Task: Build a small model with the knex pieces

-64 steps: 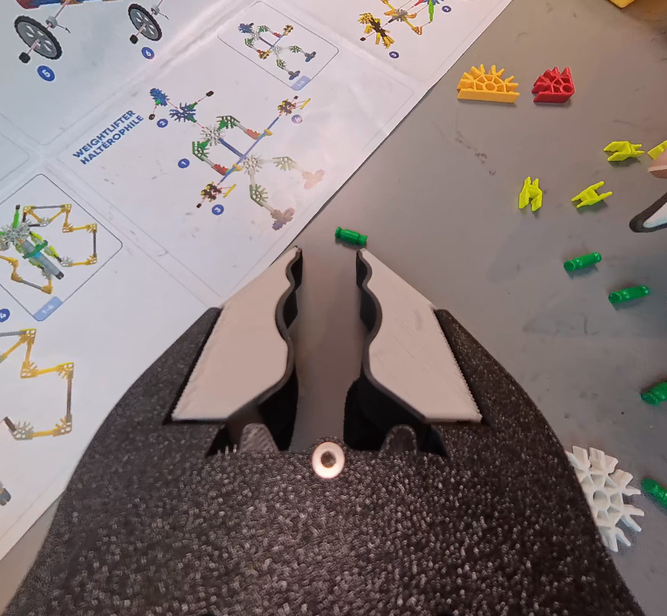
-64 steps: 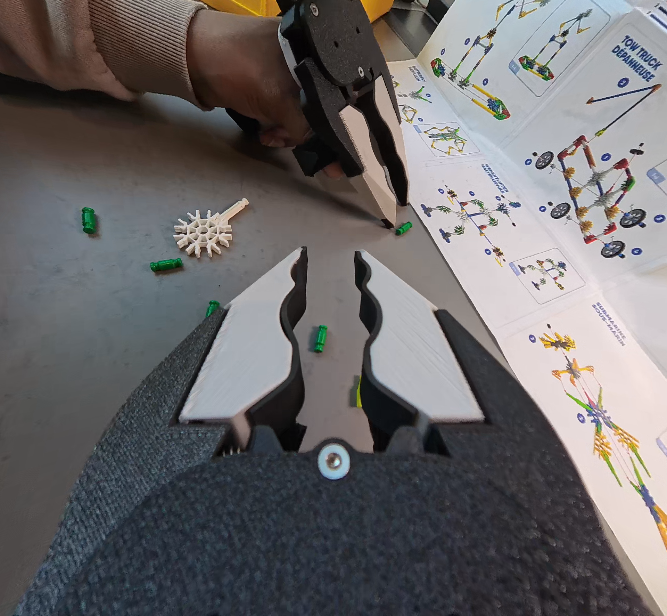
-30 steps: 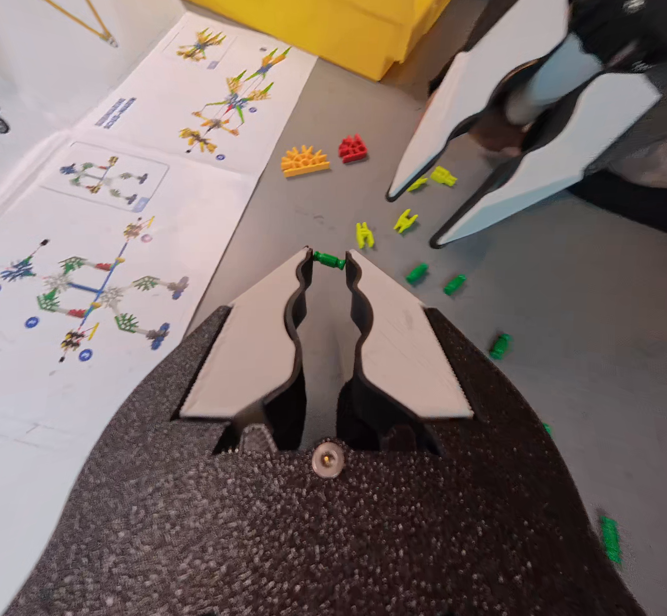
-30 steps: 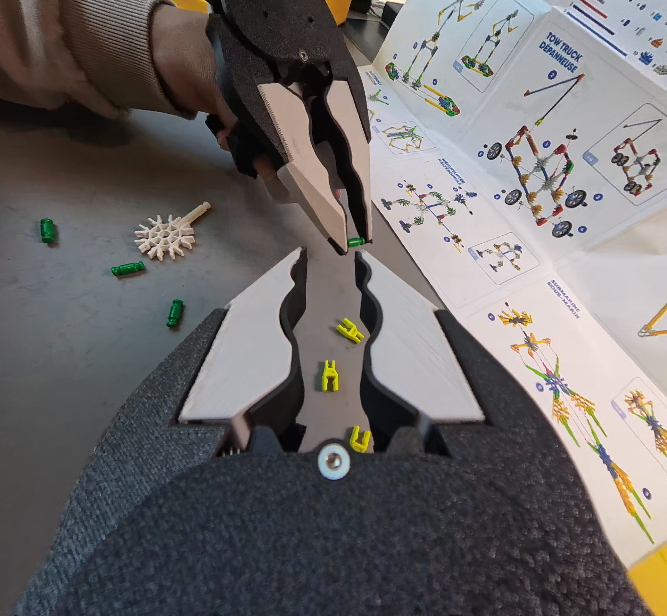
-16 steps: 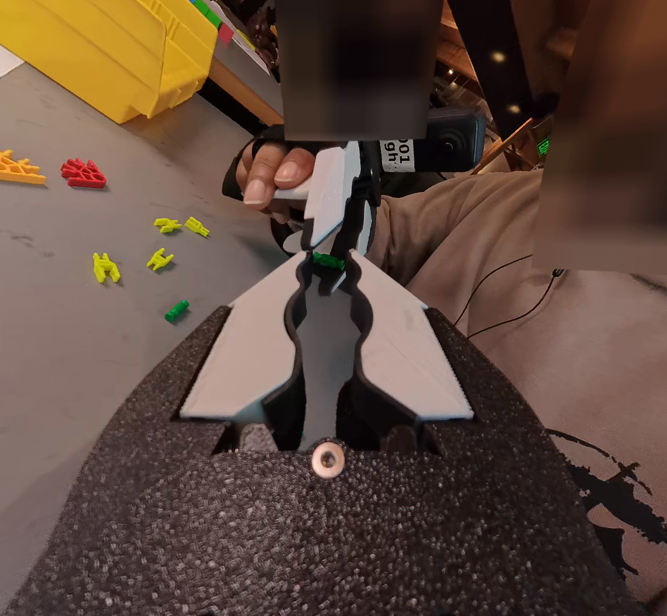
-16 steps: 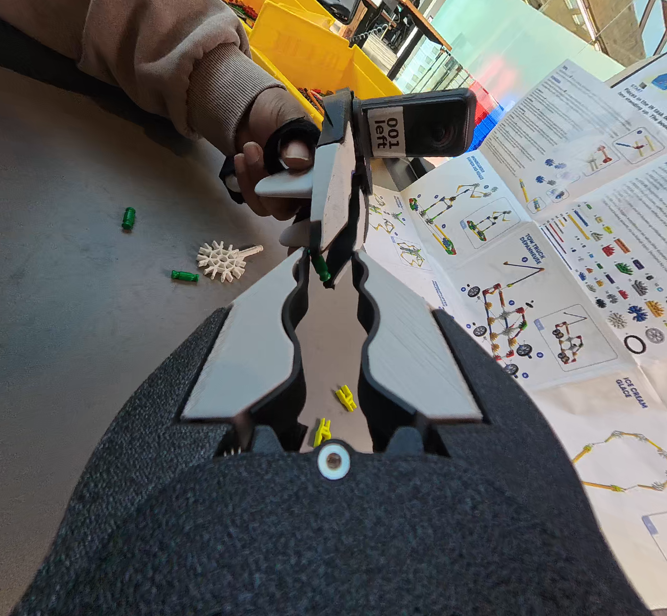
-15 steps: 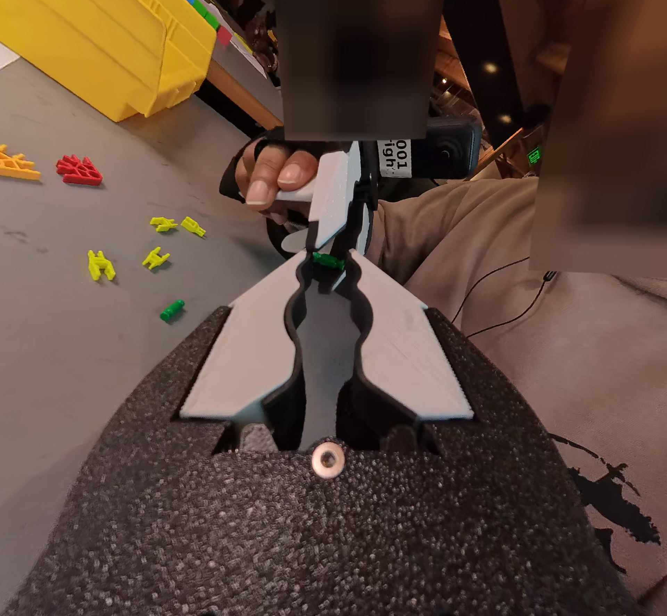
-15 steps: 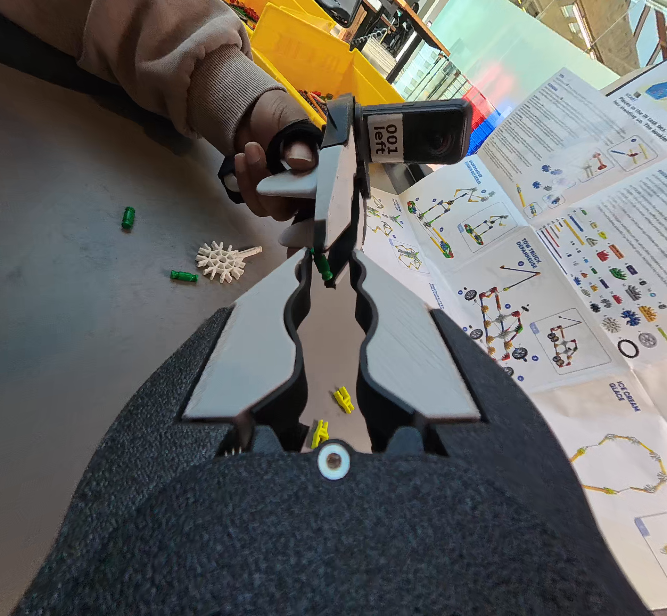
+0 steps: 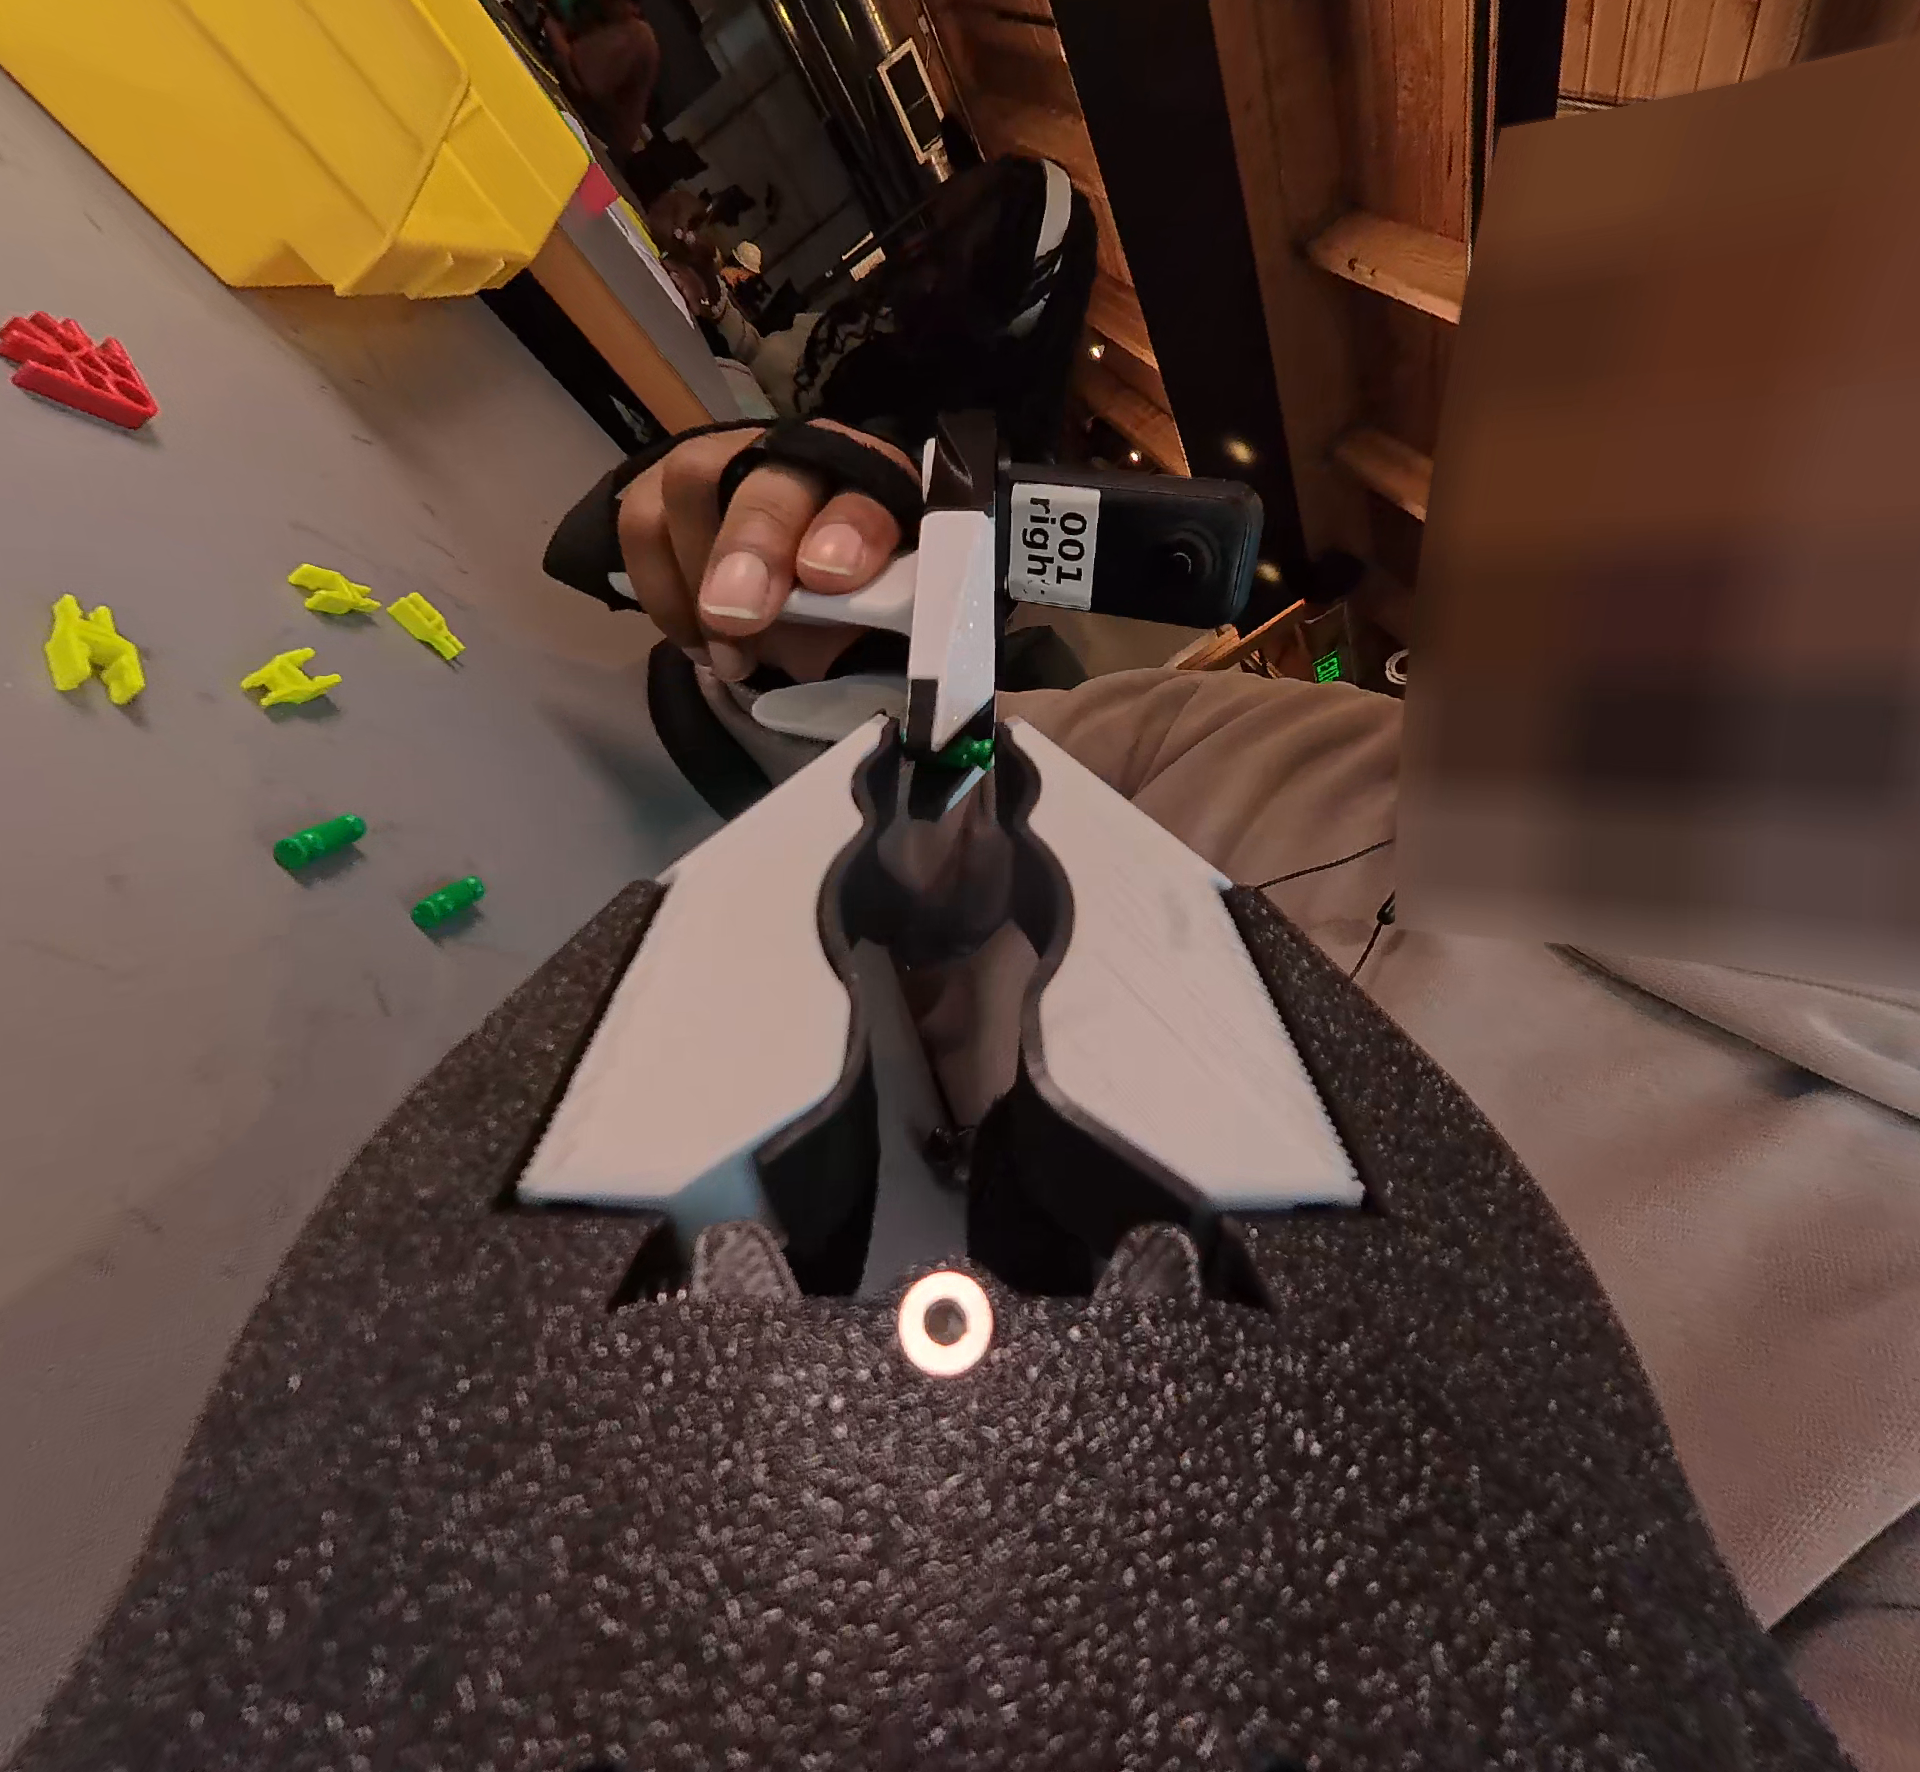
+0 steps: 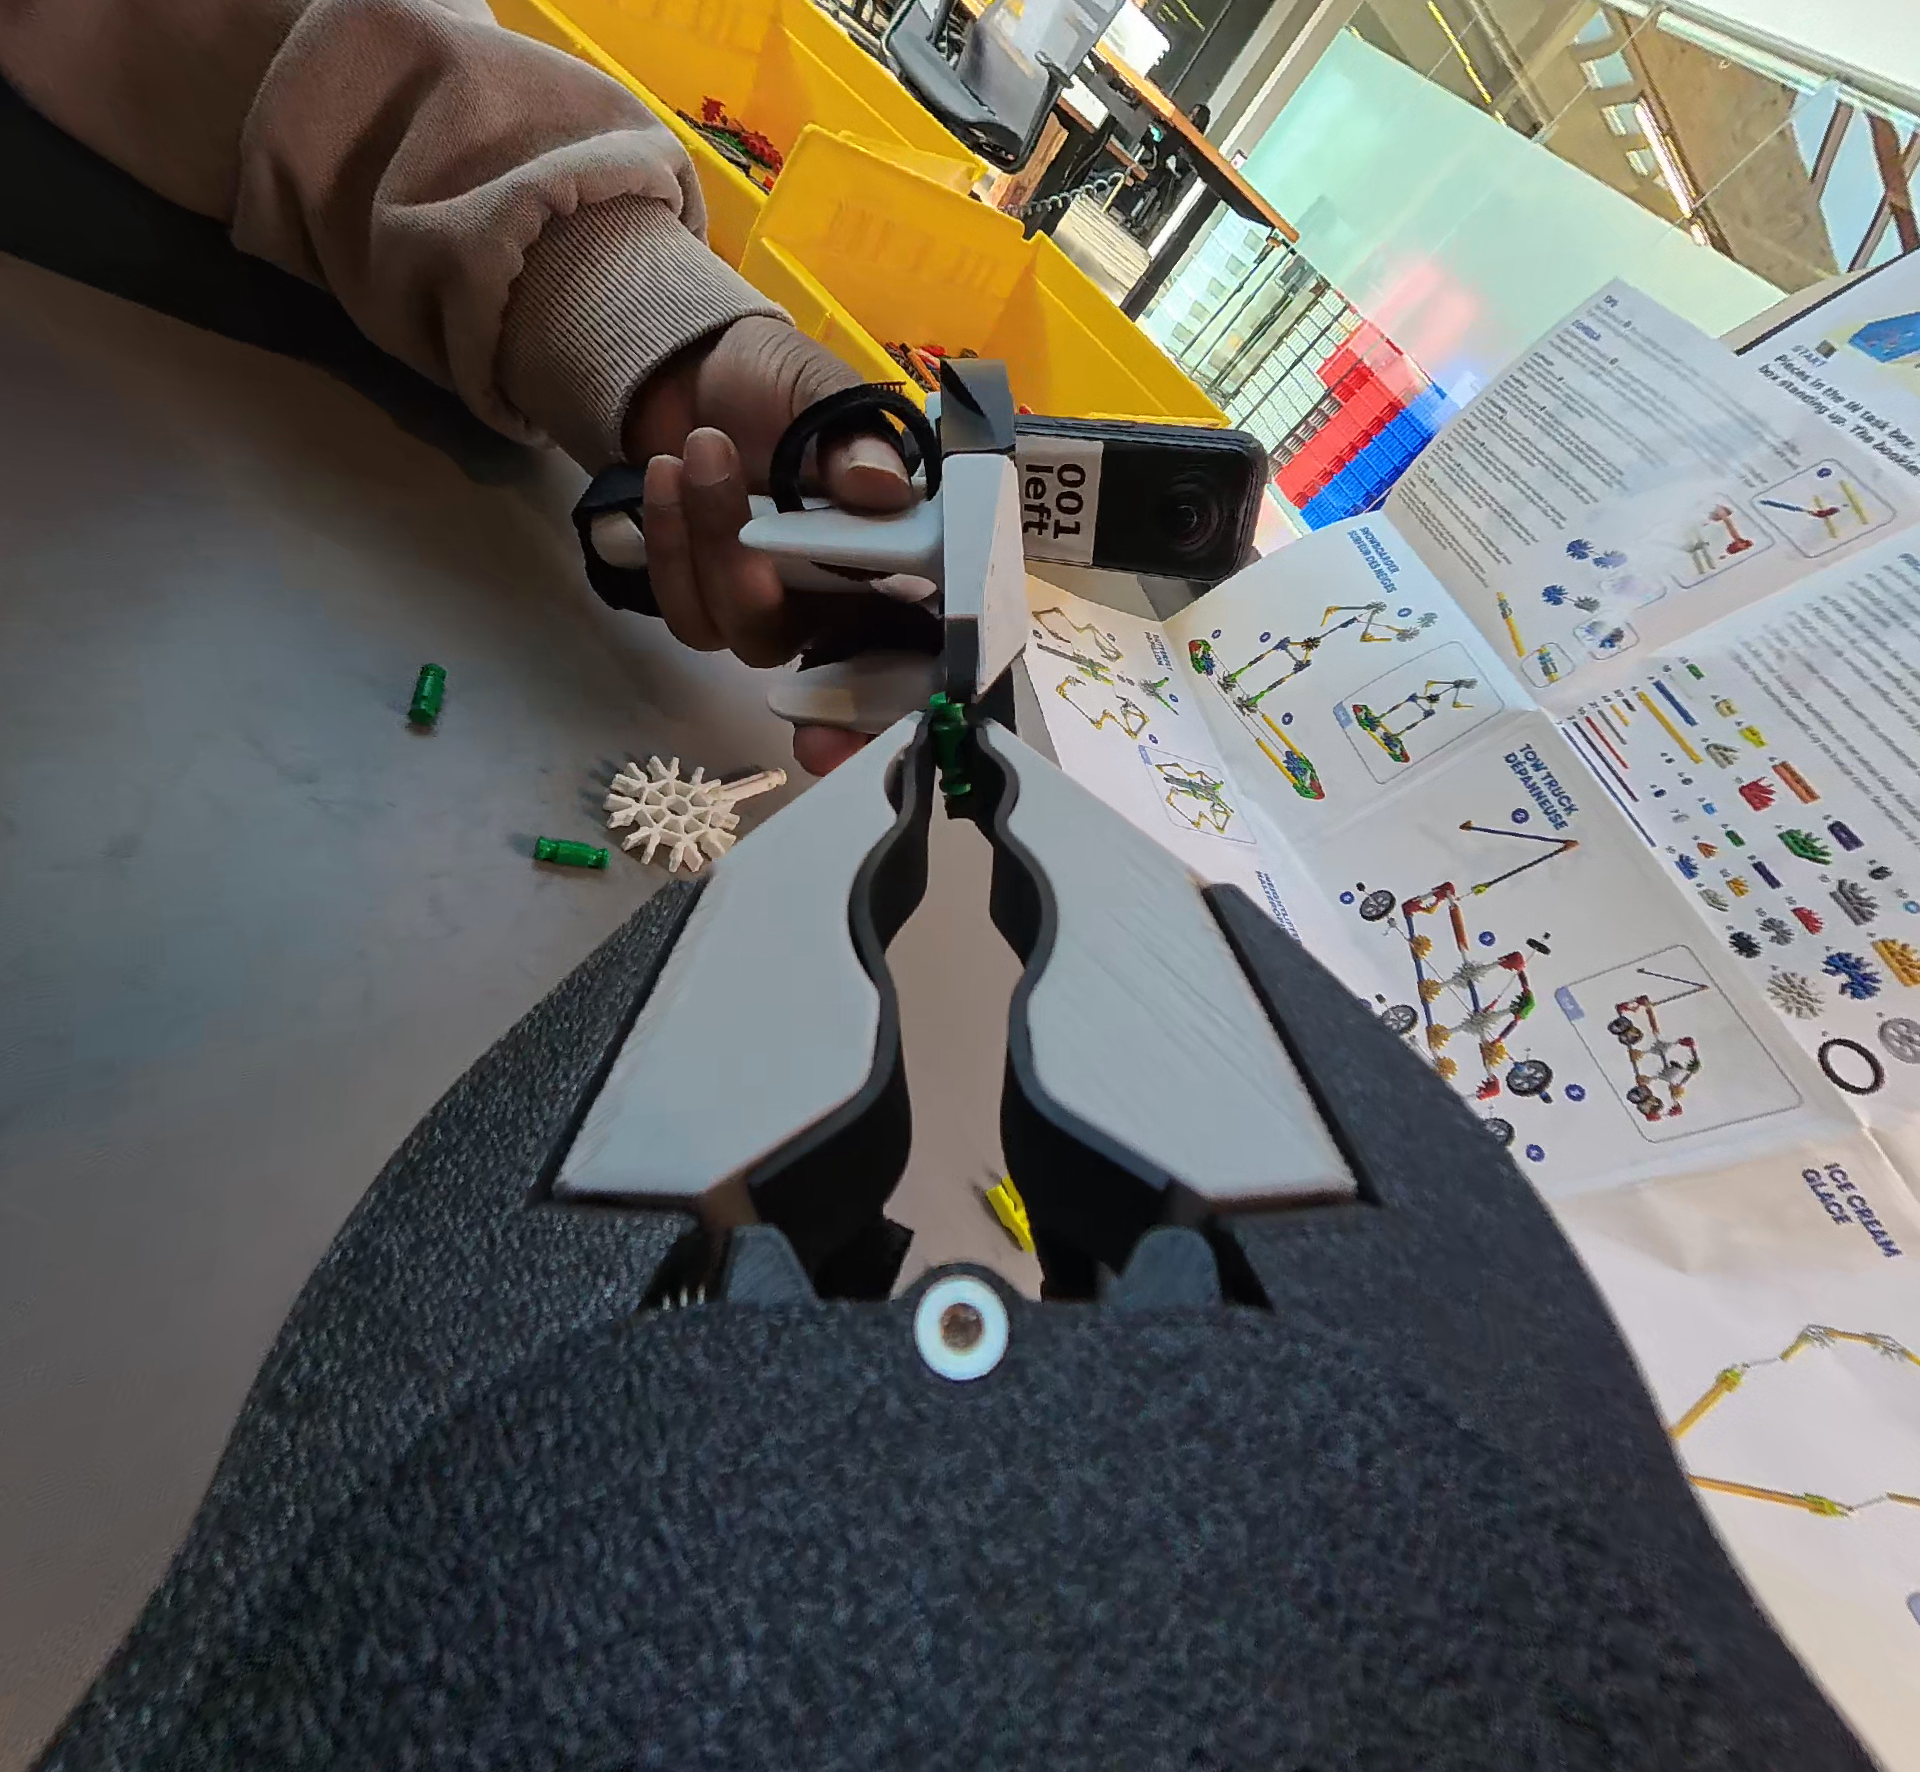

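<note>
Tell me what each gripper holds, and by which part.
Both grippers, left gripper and right gripper, pinch one small green rod at their fingertips; which end each grips cannot be told.

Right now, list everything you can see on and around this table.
held green rod: one, green, at tips of left gripper
loose green rods: two per view, green, on table
clips: four, yellow-green, on table
red connector: one, red, on table
snowflake connector: one, white, short rod attached, on table
instruction sheet: one, white, unfolded on table
yellow bins: several, yellow, table's far edge
table: one, grey
left gripper: one, black-grey, shut on held green rod
right gripper: one, black-grey, jaws narrow around same rod, contact unclear
</note>
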Demonstrator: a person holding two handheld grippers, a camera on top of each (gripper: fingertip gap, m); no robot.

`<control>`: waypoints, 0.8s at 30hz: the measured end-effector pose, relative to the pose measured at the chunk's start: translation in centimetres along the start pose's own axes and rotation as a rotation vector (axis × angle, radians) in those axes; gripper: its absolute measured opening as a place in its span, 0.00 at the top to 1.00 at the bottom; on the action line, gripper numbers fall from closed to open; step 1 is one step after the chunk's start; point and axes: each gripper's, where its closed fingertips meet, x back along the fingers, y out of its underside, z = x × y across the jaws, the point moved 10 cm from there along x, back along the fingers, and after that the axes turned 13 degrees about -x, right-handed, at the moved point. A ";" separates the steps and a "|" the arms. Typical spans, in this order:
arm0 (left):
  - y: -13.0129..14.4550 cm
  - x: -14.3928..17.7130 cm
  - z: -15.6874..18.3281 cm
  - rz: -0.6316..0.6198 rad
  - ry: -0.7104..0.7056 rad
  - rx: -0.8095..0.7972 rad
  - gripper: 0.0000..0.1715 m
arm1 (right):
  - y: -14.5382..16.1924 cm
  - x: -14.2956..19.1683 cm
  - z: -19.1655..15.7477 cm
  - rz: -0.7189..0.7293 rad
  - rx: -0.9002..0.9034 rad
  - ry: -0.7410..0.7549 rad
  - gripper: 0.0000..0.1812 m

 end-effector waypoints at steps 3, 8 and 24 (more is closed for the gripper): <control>0.2 0.2 0.2 0.013 -0.031 -0.001 0.90 | 0.1 -0.1 0.0 -0.001 -0.013 -0.006 0.98; 0.2 1.2 0.9 0.002 -0.208 -0.059 0.89 | 0.5 -0.3 0.2 -0.043 -0.028 0.010 0.98; 1.7 1.1 2.3 -0.147 -0.749 -0.269 0.97 | 1.8 -4.0 -1.8 -0.397 0.168 0.229 0.98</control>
